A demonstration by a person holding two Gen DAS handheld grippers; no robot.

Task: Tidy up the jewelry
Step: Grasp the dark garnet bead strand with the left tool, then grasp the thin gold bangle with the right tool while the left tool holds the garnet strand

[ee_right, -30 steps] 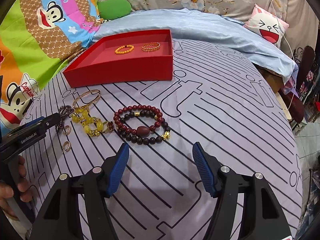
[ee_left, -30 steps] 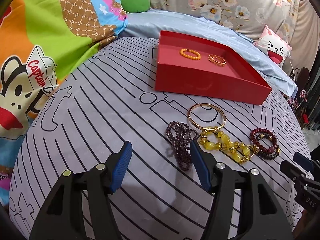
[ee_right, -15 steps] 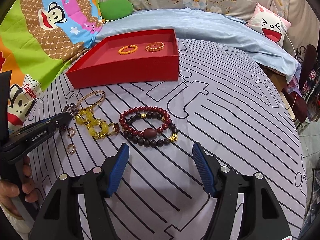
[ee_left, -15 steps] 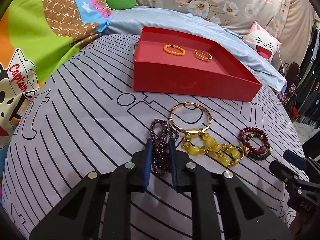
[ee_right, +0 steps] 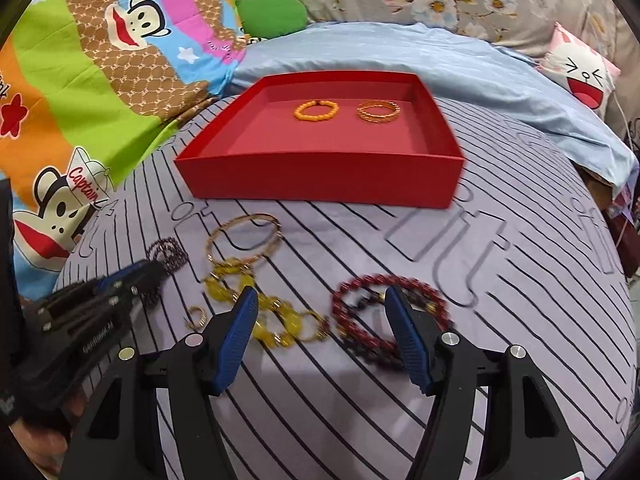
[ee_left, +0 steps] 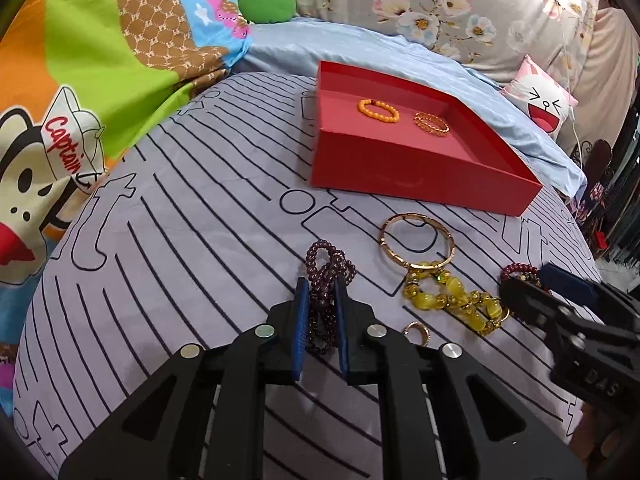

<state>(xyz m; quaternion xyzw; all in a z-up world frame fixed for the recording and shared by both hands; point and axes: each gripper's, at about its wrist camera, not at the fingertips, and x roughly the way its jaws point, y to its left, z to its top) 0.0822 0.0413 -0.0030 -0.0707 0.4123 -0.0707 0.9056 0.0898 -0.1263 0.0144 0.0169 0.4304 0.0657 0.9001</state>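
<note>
Purple bead bracelet [ee_left: 325,276] — pinched between left tool [ee_left: 321,312] pads — on bedsheet [ee_left: 180,248]

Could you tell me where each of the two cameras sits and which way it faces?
Left wrist view: sits on the left gripper, looking forward and down along its fingers, closed on the purple bead bracelet; the right gripper's tip shows at the right edge.
Right wrist view: sits on the right gripper, looking forward and down along its open fingers, above the dark red bead bracelet; the left gripper and part of a hand show at the lower left.
Both share the red tray, gold bangle, yellow bead bracelet and striped sheet.
</note>
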